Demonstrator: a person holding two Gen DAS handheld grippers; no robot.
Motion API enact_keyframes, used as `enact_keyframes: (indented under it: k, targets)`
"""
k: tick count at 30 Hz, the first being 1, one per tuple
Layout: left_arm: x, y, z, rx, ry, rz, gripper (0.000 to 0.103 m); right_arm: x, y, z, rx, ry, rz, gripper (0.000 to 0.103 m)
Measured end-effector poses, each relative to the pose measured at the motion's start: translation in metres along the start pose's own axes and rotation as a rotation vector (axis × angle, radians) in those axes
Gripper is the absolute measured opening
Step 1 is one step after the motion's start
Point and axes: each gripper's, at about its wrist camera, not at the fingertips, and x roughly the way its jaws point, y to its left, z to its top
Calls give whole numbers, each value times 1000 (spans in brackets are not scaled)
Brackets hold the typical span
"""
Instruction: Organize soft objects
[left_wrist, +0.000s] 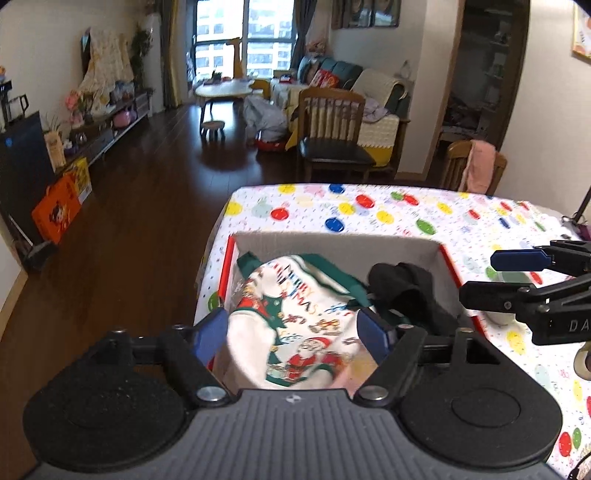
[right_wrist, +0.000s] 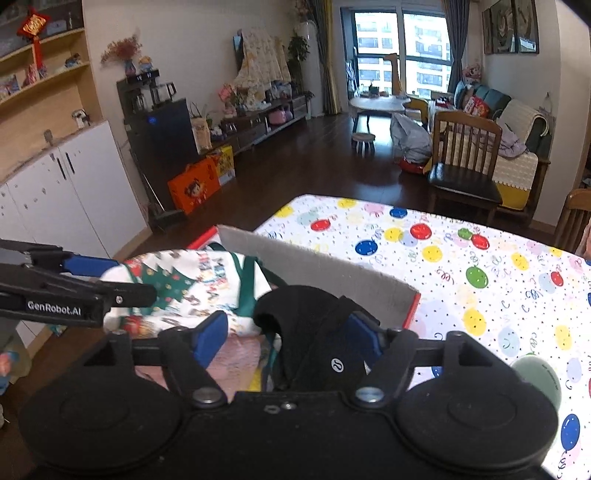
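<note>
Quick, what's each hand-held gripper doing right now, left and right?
Left hand-held gripper: open, over the Christmas cloth in the box, holding nothing.
Right hand-held gripper: open, over the black cloth, not clamped.

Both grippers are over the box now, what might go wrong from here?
1. The box sits at the table corner; pushing down on it could tip or slide it off.
2. The left gripper and right gripper work close together and may collide.
3. The black garment and Christmas cloth are piled high, near the rim, so either could spill out.
</note>
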Motion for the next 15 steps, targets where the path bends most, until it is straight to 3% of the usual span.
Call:
enact_keyframes:
  k: [15]
  targets:
    - [-67,-30,-3,10,-132,-51,90,-84,9,-4,6,-175,66,99]
